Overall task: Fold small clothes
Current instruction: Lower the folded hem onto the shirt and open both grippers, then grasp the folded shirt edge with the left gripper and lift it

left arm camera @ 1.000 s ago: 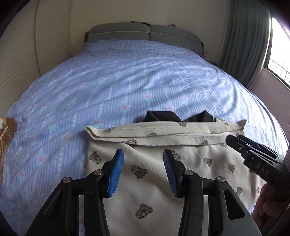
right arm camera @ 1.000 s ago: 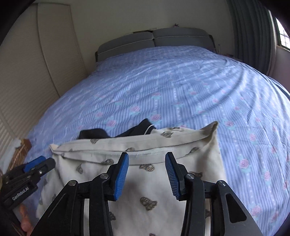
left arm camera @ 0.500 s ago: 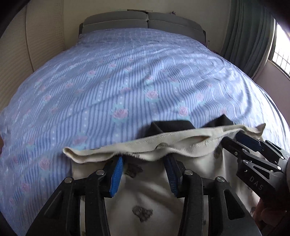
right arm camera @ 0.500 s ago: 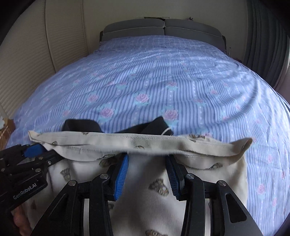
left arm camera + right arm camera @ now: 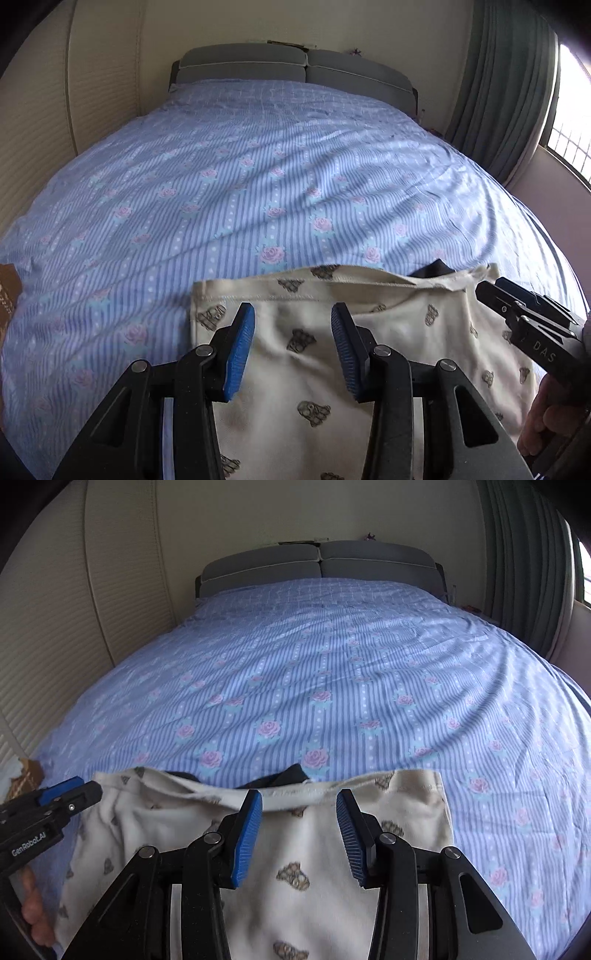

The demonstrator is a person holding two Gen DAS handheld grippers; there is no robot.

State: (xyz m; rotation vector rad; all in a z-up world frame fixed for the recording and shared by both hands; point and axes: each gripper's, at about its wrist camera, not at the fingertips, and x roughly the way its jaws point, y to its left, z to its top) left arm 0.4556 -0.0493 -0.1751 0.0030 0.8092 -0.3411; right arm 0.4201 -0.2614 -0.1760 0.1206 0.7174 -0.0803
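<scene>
Left wrist view: garment (image 5: 332,354) hem folded toward 12 o'clock since a moment ago; both jaws part-open, empty; fold step done.

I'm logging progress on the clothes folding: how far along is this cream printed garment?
Done: the cream garment lies spread on the bed, its far edge doubled over, a dark piece peeking from under it. In hand: nothing; the left gripper and right gripper are open above the cloth. Left: further folds, judging by its width.
</scene>
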